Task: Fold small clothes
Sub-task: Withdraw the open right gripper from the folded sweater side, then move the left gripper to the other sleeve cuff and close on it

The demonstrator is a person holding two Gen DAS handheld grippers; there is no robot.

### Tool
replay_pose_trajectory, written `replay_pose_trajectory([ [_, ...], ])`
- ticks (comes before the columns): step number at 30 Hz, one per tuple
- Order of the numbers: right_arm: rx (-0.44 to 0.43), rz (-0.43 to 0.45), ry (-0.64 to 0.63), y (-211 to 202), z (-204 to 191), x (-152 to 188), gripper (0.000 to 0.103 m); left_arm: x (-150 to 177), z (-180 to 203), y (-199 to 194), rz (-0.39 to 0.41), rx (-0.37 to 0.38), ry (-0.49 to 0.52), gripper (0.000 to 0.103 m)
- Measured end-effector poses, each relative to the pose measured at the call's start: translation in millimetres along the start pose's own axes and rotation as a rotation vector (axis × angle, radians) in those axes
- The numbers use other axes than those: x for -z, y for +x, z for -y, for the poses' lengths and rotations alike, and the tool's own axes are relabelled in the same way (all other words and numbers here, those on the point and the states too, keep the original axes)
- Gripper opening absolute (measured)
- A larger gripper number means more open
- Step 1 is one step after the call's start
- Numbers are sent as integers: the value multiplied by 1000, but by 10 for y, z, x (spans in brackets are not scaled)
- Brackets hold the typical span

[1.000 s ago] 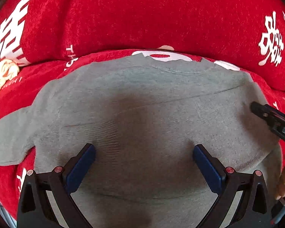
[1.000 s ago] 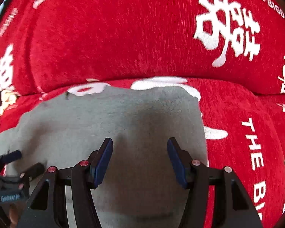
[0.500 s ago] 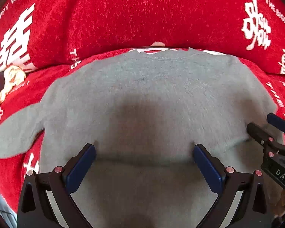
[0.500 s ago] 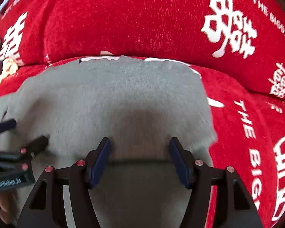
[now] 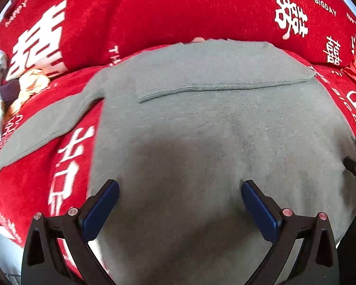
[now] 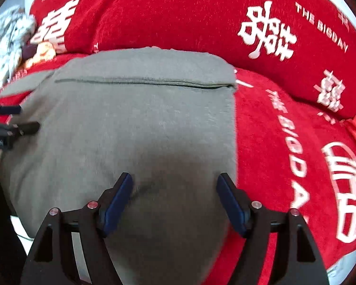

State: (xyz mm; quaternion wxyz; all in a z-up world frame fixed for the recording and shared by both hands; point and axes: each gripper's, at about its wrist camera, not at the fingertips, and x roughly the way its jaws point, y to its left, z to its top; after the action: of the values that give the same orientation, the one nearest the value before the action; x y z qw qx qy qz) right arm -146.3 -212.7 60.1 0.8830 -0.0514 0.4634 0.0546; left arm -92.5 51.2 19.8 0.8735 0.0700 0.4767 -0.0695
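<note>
Sweater (image 5: 213, 142), grey, spread on red sofa seat (image 6: 284, 142) near its front edge, one sleeve (image 5: 42, 123) still outstretched; left gripper (image 5: 180, 204) and right gripper (image 6: 175, 199) both released, right jaws just widened, nothing between; best pinch cuff, fold inward squarely

Left black two-finger tool with blue pads (image 5: 180, 200): angled steeply downward, jaws spread wide, nothing clamped between the pads. Right black two-finger tool with blue pads (image 6: 175, 194): angled steeply downward, jaws apart and just been opening further, pads (image 6: 117, 204) pressing on nothing.
</note>
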Motion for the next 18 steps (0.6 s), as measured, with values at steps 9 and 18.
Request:
replay_pose_trajectory([
  [9, -174, 15, -253, -41, -790, -57, 77, 272, 263, -33, -12, 18, 69, 103],
  [18, -125, -1, -277, -184, -350, 453, 80, 597, -60, -138, -51, 39, -30, 103],
])
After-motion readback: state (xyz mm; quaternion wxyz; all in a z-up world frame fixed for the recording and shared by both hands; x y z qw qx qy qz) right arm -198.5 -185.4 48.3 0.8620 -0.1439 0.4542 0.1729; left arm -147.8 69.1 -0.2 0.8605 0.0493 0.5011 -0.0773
